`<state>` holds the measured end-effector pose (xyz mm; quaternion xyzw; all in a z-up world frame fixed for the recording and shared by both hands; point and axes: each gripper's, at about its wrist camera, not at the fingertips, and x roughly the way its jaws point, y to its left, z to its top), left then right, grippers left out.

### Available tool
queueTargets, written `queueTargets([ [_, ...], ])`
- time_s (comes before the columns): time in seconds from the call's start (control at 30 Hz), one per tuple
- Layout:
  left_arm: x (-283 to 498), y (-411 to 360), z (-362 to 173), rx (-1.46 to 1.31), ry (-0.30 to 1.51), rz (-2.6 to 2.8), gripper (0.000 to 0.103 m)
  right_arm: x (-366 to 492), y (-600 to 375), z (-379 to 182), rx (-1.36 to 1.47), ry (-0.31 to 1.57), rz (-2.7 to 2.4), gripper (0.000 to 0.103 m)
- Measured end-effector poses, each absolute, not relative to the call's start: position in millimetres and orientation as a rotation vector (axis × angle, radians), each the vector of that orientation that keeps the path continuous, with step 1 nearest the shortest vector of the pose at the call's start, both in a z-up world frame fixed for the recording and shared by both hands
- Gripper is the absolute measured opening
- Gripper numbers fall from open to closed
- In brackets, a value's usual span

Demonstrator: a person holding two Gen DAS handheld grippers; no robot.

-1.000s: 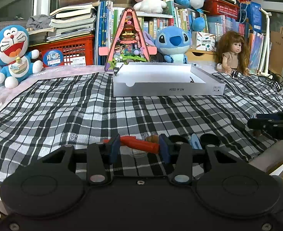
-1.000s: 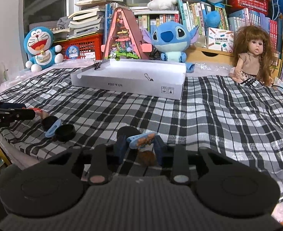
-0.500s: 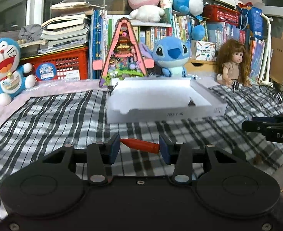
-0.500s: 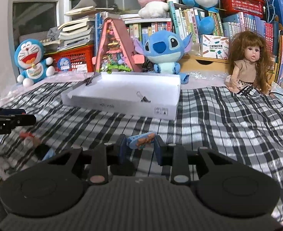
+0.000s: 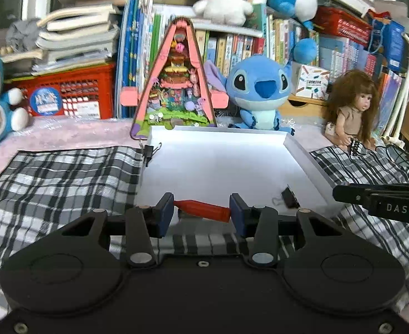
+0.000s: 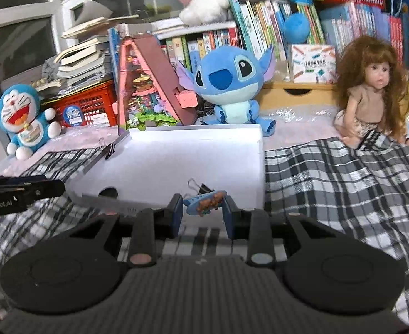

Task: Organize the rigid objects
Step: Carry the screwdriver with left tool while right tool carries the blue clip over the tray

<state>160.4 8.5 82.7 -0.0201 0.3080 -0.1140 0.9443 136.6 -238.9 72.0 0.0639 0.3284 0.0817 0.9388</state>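
Left gripper (image 5: 201, 212) pinches a small red screwdriver (image 5: 203, 210) crosswise between its blue pads, held just over the near edge of a shallow white box (image 5: 302, 150). Right gripper (image 6: 203, 212) clamps a blue hair clip with little bears (image 6: 206, 201) above the same box's near edge. Inside the box lies a black binder clip (image 5: 289, 198); another is clipped on its far left corner. The box rests on a black-and-white checked cloth (image 6: 343, 183). Behind sit a blue plush (image 6: 226, 83), a doll (image 6: 371, 91) and bookshelves.
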Motion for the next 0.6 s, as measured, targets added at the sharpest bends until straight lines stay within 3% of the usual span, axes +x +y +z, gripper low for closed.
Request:
queueTargets([
  [0.6,267,-12,37,-0.097,0.833,-0.128,0.041,252,-222,43,0.23,0.942,0.064,0.036],
])
